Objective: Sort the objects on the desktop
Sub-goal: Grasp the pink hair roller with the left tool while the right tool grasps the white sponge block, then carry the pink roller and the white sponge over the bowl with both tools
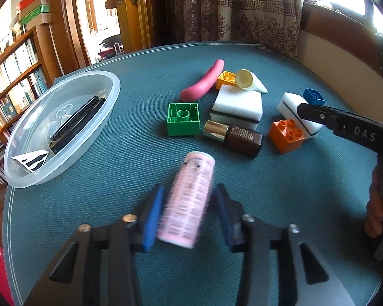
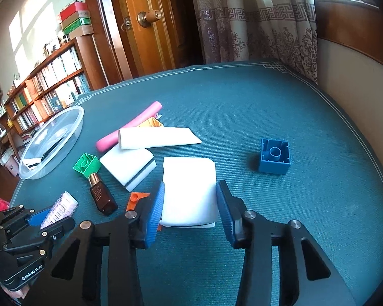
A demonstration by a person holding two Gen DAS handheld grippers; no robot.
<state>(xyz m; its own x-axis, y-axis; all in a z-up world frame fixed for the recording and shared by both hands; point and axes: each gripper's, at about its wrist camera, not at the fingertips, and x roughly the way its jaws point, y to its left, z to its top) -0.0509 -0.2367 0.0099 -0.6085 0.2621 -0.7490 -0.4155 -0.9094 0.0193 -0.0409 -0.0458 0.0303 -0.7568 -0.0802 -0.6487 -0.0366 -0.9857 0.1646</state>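
The left gripper [image 1: 186, 214] has a pink roller [image 1: 187, 201] between its blue pads, which sit against or very nearly against its sides; the blur makes it hard to say whether the hold is firm or whether it is clear of the mat. The right gripper [image 2: 189, 211] stands spread around a white sponge [image 2: 189, 193], gaps showing on both sides, so nothing is held there yet. I would judge the step in hand to be picking the roller and carrying it to the clear tub [image 1: 25, 178], which sits off to the left near the table [image 1: 242, 178] edge with a black comb-like thing [image 1: 76, 125] and a card inside. That route looks open, bare mat all the way. The clutter lies ahead: green block [image 1: 183, 119], brown bottle [image 1: 236, 137], orange block [image 1: 287, 135], second sponge [image 1: 238, 107]. The right side needs to close squarely on its sponge without nudging the orange block touching it; the blue block [image 2: 274, 156] stands well apart.
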